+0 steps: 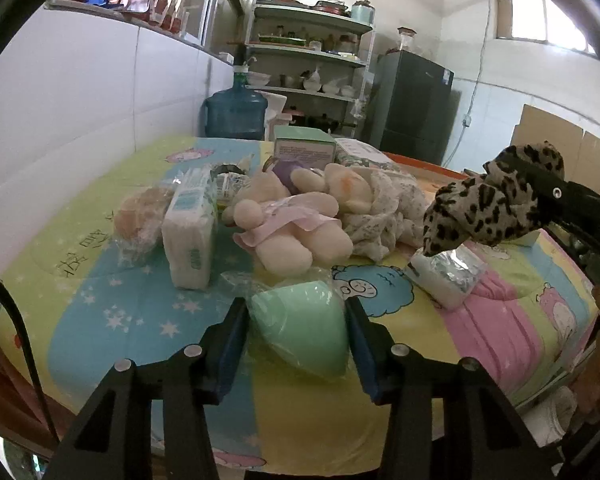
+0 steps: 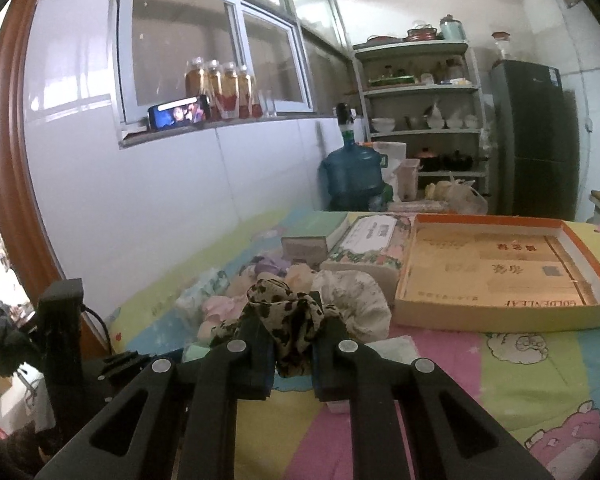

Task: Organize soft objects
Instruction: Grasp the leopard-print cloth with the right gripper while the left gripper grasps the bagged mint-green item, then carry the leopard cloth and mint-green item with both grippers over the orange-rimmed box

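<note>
Left wrist view
Nearest: left gripper (image 1: 296,312), its blue-padded fingers (image 1: 230,344) set on both sides of the green sponge (image 1: 304,328) in clear wrap; if they press it, I cannot tell.
Surface: cartoon quilt (image 1: 140,320), with bare room at near left.
Middle: plush doll (image 1: 292,220) lies just beyond the sponge; tissue pack (image 1: 190,232) stands to its left, wrapped bun (image 1: 140,220) further left, lace cloth (image 1: 384,216) to its right.
Right side: leopard cloth (image 1: 484,208) hangs above a white pack (image 1: 448,276), held up off the quilt.
Far edge: green box (image 1: 304,146) near the quilt's far edge, water jug (image 1: 236,114) behind.

Right wrist view
Nearest: right gripper (image 2: 292,340) clenched on the leopard cloth (image 2: 288,320), which bulges between the fingers.
Far right: cardboard tray (image 2: 500,316), open top, low orange rim, lying flat.
Beside the tray: floral box (image 2: 368,244), touching its left wall.
Open room: pink and yellow quilt (image 2: 500,380) at near right is bare.
Left: white wall (image 2: 160,208) close along the quilt's edge.
</note>
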A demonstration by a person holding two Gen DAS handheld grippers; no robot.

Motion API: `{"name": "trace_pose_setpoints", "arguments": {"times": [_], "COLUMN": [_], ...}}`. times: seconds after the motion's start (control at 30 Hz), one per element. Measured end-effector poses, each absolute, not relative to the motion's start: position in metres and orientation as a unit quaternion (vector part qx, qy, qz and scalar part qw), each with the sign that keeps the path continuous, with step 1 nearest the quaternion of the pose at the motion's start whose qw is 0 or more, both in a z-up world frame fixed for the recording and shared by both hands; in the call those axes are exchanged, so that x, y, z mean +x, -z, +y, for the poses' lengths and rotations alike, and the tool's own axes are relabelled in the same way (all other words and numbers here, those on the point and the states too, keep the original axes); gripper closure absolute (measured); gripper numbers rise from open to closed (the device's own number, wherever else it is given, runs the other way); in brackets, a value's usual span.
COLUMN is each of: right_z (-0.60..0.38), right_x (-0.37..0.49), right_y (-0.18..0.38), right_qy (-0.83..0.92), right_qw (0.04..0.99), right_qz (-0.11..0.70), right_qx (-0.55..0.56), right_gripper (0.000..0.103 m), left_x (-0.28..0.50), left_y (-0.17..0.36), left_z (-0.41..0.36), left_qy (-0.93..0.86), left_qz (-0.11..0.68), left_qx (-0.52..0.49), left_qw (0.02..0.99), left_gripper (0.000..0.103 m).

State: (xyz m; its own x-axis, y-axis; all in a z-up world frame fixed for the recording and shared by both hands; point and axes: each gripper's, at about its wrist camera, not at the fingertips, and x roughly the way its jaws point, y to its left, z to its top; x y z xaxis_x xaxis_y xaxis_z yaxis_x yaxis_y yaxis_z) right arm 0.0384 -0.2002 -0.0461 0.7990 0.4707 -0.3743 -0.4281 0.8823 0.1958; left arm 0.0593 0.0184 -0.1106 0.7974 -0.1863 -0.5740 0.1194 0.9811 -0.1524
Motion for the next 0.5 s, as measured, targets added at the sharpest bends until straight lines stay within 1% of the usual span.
{"name": "trace_pose_setpoints", "arguments": {"times": [0.13, 0.5], "right_z": [-0.206, -0.237], "right_x": [0.036, 0.026], "right_y": [0.044, 0.036], "right_qy": [-0.232, -0.198], "right_qw": [0.949, 0.960], "right_qz": [0.205, 0.182], "right_qx": [0.055, 0.073], "right_gripper": [0.090, 0.090], "left_x": [0.056, 0.047], "left_y": [0.105, 0.070], "left_z": [0.017, -0.004], "left_qy": [0.088, 0.148], "left_qz": [0.301, 0.254], "left_qx": [-0.059, -0.039], "left_qw": [0.948, 0.955], "left_gripper": [0.055, 0.056]}}
